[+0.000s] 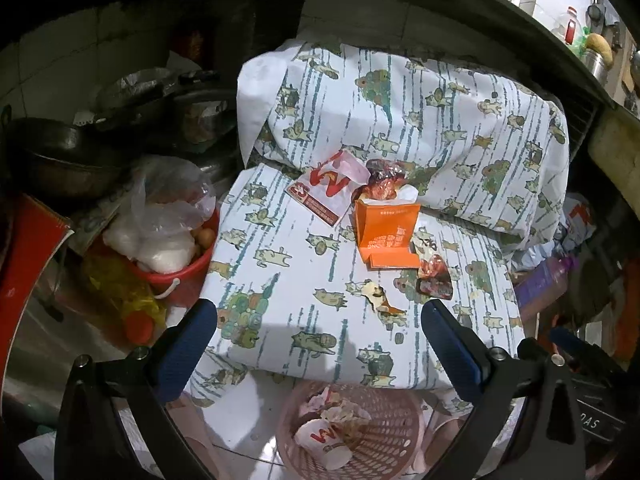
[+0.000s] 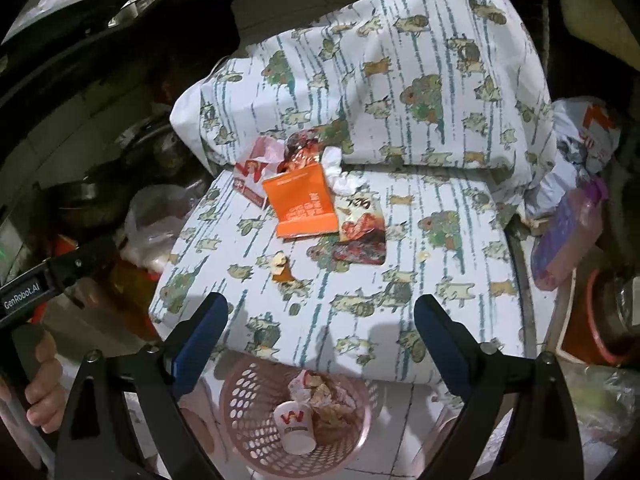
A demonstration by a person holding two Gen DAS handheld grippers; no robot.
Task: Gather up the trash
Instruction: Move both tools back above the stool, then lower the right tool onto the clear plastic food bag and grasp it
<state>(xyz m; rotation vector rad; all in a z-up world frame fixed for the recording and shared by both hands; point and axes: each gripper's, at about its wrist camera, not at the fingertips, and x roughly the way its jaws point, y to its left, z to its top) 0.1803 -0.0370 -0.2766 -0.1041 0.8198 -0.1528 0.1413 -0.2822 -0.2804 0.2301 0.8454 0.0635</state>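
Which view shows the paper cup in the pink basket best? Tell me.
The right wrist view: the paper cup lies whole in the pink basket, logo facing up. In the left wrist view the cup is partly buried among crumpled wrappers.

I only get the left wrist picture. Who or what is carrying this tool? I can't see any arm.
Observer: A person's hand grips the handle of the left tool, seen at the left edge of the right wrist view.
Operator: Any writing on it?
Observer: Yes, a label reads GenRobot.AI.
Operator: What's the red scrap half hidden by the orange box?
Observer: It's one snack wrapper, lying flat alongside the right edge of the orange box.
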